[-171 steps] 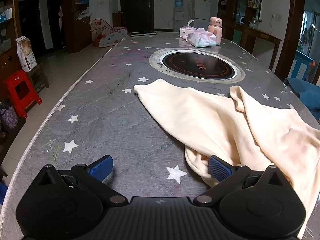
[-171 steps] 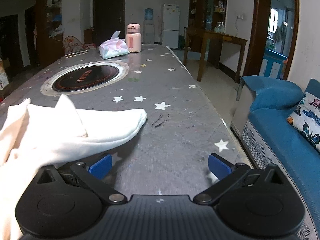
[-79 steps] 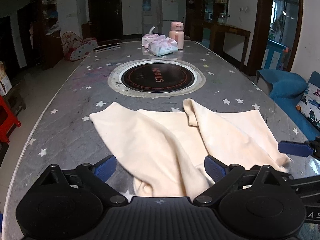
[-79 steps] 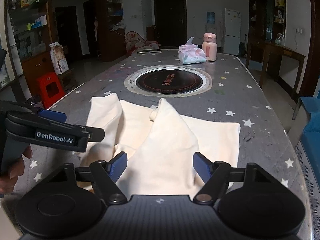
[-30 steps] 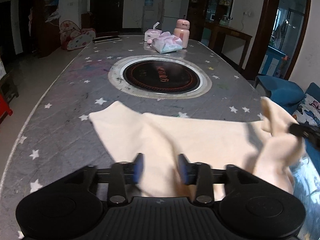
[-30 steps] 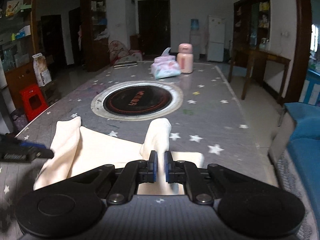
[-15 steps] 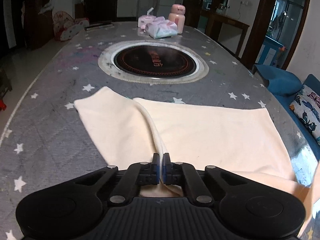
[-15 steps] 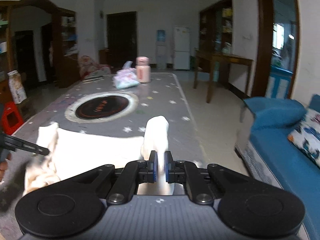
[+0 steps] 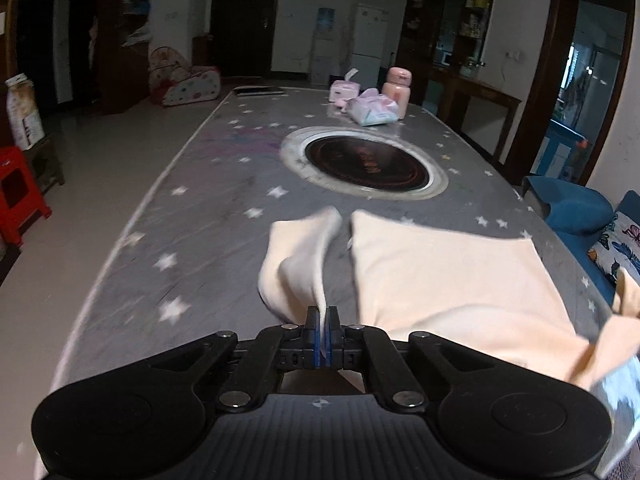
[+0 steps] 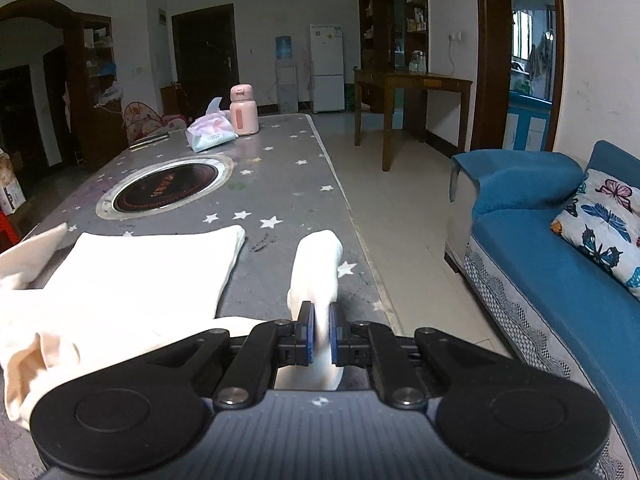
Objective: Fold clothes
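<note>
Pinching the cream garment (image 9: 448, 276) at both ends: left gripper (image 9: 322, 338) clamps a thin edge, right gripper (image 10: 319, 336) grips a bunched sleeve. Body lies on the surface (image 9: 224, 208), lower center. Risk: thin left edge slips out if you tug, or cloth slides off the near edge. Containers: tissue pack (image 10: 211, 128) w/ tissue sticking out; pink bottle (image 10: 243, 110) capped, contents unseen.
</note>
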`<state>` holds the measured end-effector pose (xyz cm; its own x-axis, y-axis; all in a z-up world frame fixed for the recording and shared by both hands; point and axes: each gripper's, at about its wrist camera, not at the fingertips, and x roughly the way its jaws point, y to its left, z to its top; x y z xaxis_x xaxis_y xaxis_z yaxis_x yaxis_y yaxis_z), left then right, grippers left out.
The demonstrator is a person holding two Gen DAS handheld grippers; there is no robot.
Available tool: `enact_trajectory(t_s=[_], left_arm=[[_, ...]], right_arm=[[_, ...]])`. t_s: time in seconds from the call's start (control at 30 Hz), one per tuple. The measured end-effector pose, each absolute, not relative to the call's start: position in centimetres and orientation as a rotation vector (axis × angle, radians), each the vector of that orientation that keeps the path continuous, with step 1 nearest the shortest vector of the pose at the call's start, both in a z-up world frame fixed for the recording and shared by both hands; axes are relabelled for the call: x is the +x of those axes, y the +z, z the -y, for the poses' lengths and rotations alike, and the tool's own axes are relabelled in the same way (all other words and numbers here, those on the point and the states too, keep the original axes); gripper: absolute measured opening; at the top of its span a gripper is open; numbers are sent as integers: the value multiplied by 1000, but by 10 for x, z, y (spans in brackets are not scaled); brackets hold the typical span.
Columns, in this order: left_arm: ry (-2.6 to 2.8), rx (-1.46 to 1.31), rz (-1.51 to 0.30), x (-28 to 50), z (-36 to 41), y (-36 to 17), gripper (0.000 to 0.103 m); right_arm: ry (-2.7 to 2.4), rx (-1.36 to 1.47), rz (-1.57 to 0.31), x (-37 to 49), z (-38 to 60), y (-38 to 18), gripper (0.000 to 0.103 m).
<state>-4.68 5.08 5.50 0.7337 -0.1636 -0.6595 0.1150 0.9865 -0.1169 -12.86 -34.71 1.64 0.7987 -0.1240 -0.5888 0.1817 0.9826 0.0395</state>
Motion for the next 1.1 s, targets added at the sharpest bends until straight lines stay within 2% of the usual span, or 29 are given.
enact_trajectory(t_s=[0.3, 0.33, 0.47, 0.53, 0.6, 1.0, 1.1], left_arm=[[-133, -7, -910, -66, -67, 22, 4], [-139, -2, -914, -65, -67, 23, 9], [-146, 46, -874, -62, -64, 35, 18], [-147, 51, -844, -59, -64, 44, 28], [-161, 53, -816, -51, -61, 50, 32], [-246, 98, -814, 33, -5, 32, 33], [-233, 88, -808, 55, 0, 27, 40]], right_arm=[[-174, 104, -706, -124, 348, 2, 9], [-174, 103, -712, -124, 348, 1, 10], [-185, 89, -693, -125, 352, 10, 16], [-192, 78, -678, -125, 354, 16, 18], [-186, 68, -664, -125, 354, 23, 18], [81, 72, -749, -44, 317, 15, 18], [114, 86, -776, -18, 312, 8, 18]])
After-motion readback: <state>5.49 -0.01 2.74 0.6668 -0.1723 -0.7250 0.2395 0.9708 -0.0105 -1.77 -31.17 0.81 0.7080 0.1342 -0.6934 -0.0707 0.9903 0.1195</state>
